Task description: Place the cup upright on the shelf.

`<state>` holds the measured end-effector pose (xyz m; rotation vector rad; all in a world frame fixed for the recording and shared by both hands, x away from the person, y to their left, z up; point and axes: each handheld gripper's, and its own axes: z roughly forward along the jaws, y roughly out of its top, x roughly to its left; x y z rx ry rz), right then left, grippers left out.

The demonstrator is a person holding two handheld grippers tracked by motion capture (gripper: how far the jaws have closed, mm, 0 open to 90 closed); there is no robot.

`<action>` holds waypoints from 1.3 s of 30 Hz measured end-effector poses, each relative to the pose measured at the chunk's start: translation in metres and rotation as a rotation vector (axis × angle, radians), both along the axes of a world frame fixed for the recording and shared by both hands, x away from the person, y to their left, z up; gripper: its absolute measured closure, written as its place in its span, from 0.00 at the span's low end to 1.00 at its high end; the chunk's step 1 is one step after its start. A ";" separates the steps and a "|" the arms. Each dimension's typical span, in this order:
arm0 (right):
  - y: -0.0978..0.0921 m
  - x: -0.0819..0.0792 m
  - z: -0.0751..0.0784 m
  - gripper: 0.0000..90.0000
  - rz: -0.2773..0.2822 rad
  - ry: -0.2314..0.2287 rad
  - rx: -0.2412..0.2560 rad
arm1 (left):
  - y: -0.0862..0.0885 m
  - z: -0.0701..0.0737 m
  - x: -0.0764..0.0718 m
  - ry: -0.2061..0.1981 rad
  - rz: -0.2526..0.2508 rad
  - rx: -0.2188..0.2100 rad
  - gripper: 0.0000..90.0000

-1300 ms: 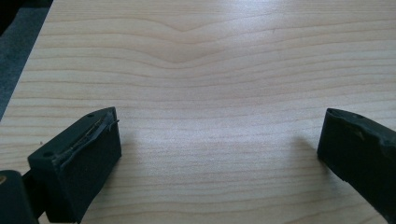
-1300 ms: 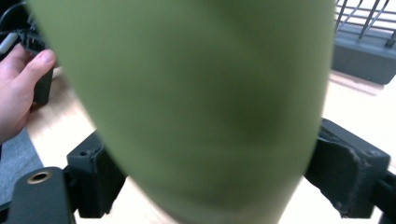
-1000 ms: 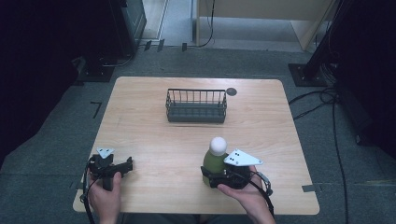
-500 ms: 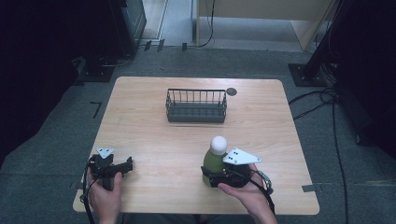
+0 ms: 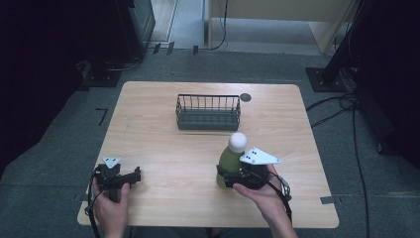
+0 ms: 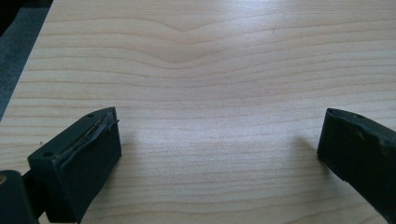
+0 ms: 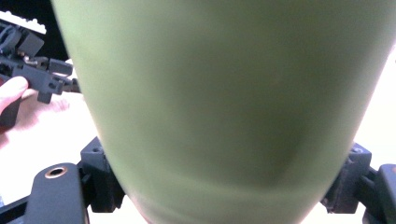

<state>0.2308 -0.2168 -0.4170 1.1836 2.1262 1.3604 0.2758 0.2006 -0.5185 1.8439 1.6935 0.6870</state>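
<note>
**Right claw clamped on green bottle; left claw spread over bare wood**

Surface (image 5: 163,144): light wood top with rounded corners, standing on grey carpet. Dark equipment and cables ring it at the far side and to the right.

Basket (image 5: 208,113): dark wire basket, rectangular, sits at the far middle of the surface. A small dark round disc (image 5: 245,97) lies just beside its far right corner, apart from it.

Bottle (image 5: 232,158): olive-green body with a white rounded cap, upright, at the near right of the surface, well apart from the basket. In the right gripper view the green body (image 7: 224,102) is very close to the lens, with a black jaw pressed against each flank.

Right claw (image 5: 229,177): pinching the bottle low on its body; the right hand (image 5: 260,193) holds it from the near side, the grey three-cornered plate above it.

Left claw (image 5: 134,174): rests at the near left of the surface in the left hand (image 5: 113,203), pointing toward the bottle. In the left gripper view its jaws (image 6: 219,154) are spread wide with bare wood grain between them.
</note>
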 end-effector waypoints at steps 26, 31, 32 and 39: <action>0.000 0.067 0.059 0.22 -0.071 -0.055 0.021 | 0.000 0.000 0.000 0.000 0.001 0.001 0.00; 0.003 0.080 0.067 0.22 -0.086 -0.065 0.015 | 0.000 0.000 0.000 -0.001 0.003 -0.001 0.00; 0.004 0.083 0.068 0.22 -0.085 -0.066 0.023 | 0.000 0.000 0.000 0.000 0.002 0.000 0.00; 0.007 0.099 0.077 0.22 -0.111 -0.075 0.039 | 0.000 0.000 0.000 0.000 0.002 0.000 0.00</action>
